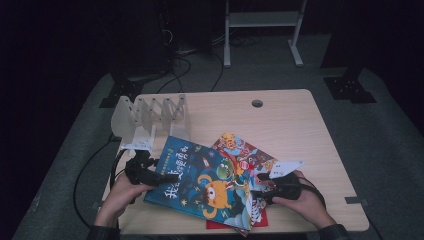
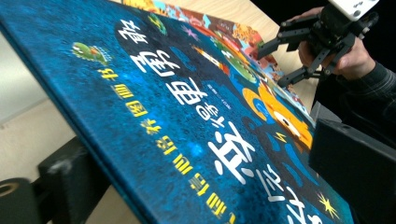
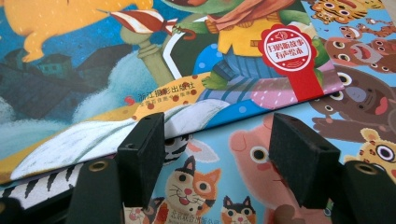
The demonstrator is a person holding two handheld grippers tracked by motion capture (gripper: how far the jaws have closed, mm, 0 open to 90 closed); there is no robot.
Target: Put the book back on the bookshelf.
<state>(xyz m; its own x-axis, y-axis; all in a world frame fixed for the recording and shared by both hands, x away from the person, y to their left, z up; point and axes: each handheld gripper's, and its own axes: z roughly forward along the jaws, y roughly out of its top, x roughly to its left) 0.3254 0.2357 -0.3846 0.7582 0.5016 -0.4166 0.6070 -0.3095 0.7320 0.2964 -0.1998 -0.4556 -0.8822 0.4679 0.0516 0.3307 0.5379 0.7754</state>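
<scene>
- Blue book (image 1: pixel 202 182): on table (image 1: pixel 300 130), 6 o'clock area, atop animal book (image 1: pixel 240 150), left edge lifted
- Left gripper (image 1: pixel 150 175): 8 o'clock, jaws pinching blue book's left edge
- Right gripper (image 1: pixel 265 185): 4 o'clock, jaws spread, low over both books' right edges
- White rack (image 1: pixel 150 117): 10 o'clock

Blue picture book (image 1: pixel 200 182) (left edge lifted) overlaps another.

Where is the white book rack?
In the high view, the white plastic book rack stands at the wooden table's far left corner, just beyond the blue picture book.
</scene>
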